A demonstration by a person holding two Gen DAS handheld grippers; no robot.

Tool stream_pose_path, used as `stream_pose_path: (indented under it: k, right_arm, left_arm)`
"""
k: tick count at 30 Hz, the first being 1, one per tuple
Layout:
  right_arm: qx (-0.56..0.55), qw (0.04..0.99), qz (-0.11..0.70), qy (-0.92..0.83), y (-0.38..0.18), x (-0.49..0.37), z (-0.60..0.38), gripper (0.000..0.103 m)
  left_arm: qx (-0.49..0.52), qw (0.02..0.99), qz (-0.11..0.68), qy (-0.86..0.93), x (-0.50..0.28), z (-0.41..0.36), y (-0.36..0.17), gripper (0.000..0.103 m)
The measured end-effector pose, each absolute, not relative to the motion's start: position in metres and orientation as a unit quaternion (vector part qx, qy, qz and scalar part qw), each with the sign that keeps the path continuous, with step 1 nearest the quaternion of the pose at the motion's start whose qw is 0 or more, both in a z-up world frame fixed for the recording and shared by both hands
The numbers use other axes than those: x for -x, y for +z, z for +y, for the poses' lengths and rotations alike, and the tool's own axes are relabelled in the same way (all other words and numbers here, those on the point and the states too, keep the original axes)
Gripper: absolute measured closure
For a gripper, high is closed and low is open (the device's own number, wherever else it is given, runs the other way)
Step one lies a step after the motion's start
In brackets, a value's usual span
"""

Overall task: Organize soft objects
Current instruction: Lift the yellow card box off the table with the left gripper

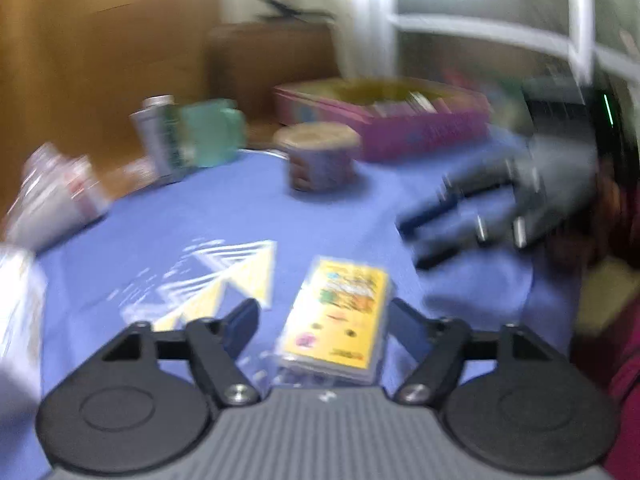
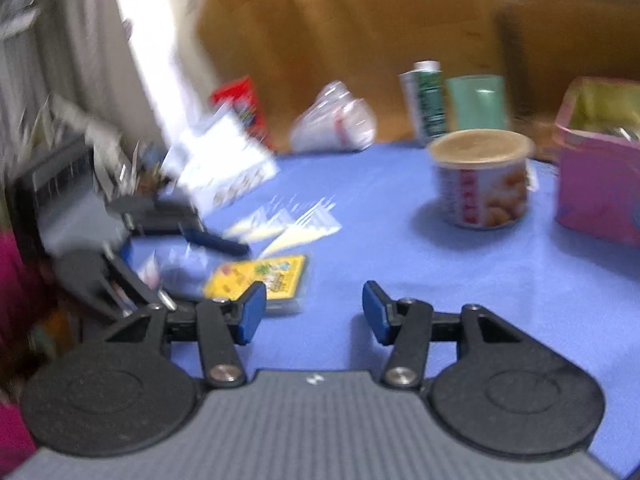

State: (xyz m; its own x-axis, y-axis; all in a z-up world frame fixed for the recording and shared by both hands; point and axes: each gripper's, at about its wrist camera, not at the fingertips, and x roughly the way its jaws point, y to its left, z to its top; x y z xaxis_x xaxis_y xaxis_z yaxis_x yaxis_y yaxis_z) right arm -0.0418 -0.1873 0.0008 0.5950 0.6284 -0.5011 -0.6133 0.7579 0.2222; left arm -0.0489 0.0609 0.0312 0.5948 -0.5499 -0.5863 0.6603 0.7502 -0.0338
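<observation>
A blue T-shirt [image 1: 248, 220] with a white and yellow print lies spread on the table; it also shows in the right wrist view [image 2: 400, 248]. A small yellow packet in clear wrap [image 1: 340, 312] lies on it, between the fingers of my open left gripper [image 1: 324, 316]. In the right wrist view the packet [image 2: 260, 280] lies just left of my open, empty right gripper [image 2: 314, 312]. The right gripper [image 1: 432, 236] appears blurred at the right of the left wrist view. The left gripper [image 2: 224, 248] appears blurred at the left of the right wrist view.
A round snack can [image 2: 482, 178], a pink box [image 2: 600, 184], a green-white carton [image 2: 426, 100], a teal pouch [image 2: 476, 102], a clear plastic bag [image 2: 334, 120], a red box [image 2: 240, 100] and a white leaflet [image 2: 224, 160] stand around the shirt. A wooden chair back [image 2: 360, 20] is behind.
</observation>
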Motion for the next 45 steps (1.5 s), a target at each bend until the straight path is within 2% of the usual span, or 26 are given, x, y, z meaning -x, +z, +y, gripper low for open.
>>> stream_pose_path:
  k: [4, 8, 12, 13, 14, 15, 16, 17, 20, 21, 23, 27, 30, 32, 33, 34, 42, 45]
  right_arm:
    - [0.050, 0.873, 0.295, 0.386, 0.006, 0.035, -0.161, 0.041]
    - [0.109, 0.858, 0.294, 0.406, 0.006, 0.025, -0.140, 0.037]
    - [0.124, 0.849, 0.304, 0.415, -0.001, 0.023, -0.127, 0.034]
    - [0.127, 0.849, 0.301, 0.416, -0.002, 0.026, -0.124, 0.034]
    - [0.127, 0.849, 0.298, 0.418, -0.003, 0.028, -0.121, 0.037]
    - [0.123, 0.850, 0.295, 0.419, -0.003, 0.032, -0.118, 0.045]
    - [0.120, 0.851, 0.292, 0.421, -0.003, 0.036, -0.118, 0.049]
    - [0.119, 0.853, 0.288, 0.419, -0.003, 0.040, -0.119, 0.054]
    - [0.117, 0.871, 0.281, 0.385, -0.003, 0.047, -0.124, 0.057]
    - [0.112, 0.876, 0.280, 0.375, -0.002, 0.049, -0.129, 0.064]
    - [0.102, 0.882, 0.280, 0.364, -0.001, 0.050, -0.137, 0.071]
    - [0.096, 0.894, 0.268, 0.346, -0.001, 0.057, -0.147, 0.072]
    - [0.108, 0.899, 0.260, 0.336, -0.004, 0.062, -0.148, 0.069]
    - [0.113, 0.898, 0.261, 0.335, -0.006, 0.063, -0.149, 0.069]
    - [0.113, 0.897, 0.262, 0.337, -0.005, 0.063, -0.149, 0.067]
    - [0.112, 0.895, 0.263, 0.342, -0.005, 0.064, -0.150, 0.066]
    - [0.108, 0.887, 0.272, 0.357, -0.004, 0.059, -0.146, 0.055]
    - [0.110, 0.884, 0.275, 0.362, -0.003, 0.059, -0.145, 0.054]
  left_arm:
    - [0.107, 0.888, 0.334, -0.297, 0.041, 0.107, 0.037, 0.026]
    - [0.215, 0.848, 0.388, -0.290, 0.036, 0.115, 0.021, 0.028]
    - [0.245, 0.835, 0.400, -0.286, 0.039, 0.098, 0.004, 0.042]
    - [0.241, 0.835, 0.399, -0.293, 0.038, 0.090, 0.002, 0.053]
    - [0.241, 0.828, 0.406, -0.303, 0.038, 0.084, 0.000, 0.061]
    - [0.247, 0.814, 0.419, -0.318, 0.032, 0.075, -0.003, 0.067]
    - [0.243, 0.815, 0.419, -0.319, 0.029, 0.068, -0.004, 0.069]
    - [0.229, 0.818, 0.419, -0.321, 0.026, 0.060, -0.001, 0.069]
    - [0.194, 0.824, 0.422, -0.325, 0.018, 0.042, 0.005, 0.068]
    - [0.187, 0.825, 0.421, -0.327, 0.017, 0.039, 0.006, 0.068]
    - [0.184, 0.826, 0.417, -0.332, 0.018, 0.036, 0.007, 0.068]
    - [0.180, 0.822, 0.419, -0.341, 0.015, 0.024, 0.010, 0.072]
    - [0.180, 0.818, 0.434, -0.333, 0.014, 0.027, 0.007, 0.059]
    - [0.186, 0.814, 0.434, -0.338, 0.017, 0.034, 0.010, 0.040]
    - [0.183, 0.819, 0.429, -0.334, 0.022, 0.038, 0.013, 0.018]
    - [0.179, 0.825, 0.422, -0.329, 0.028, 0.042, 0.016, 0.003]
    - [0.239, 0.839, 0.411, -0.263, 0.037, 0.100, 0.019, 0.004]
    - [0.259, 0.843, 0.401, -0.247, 0.033, 0.114, 0.021, 0.008]
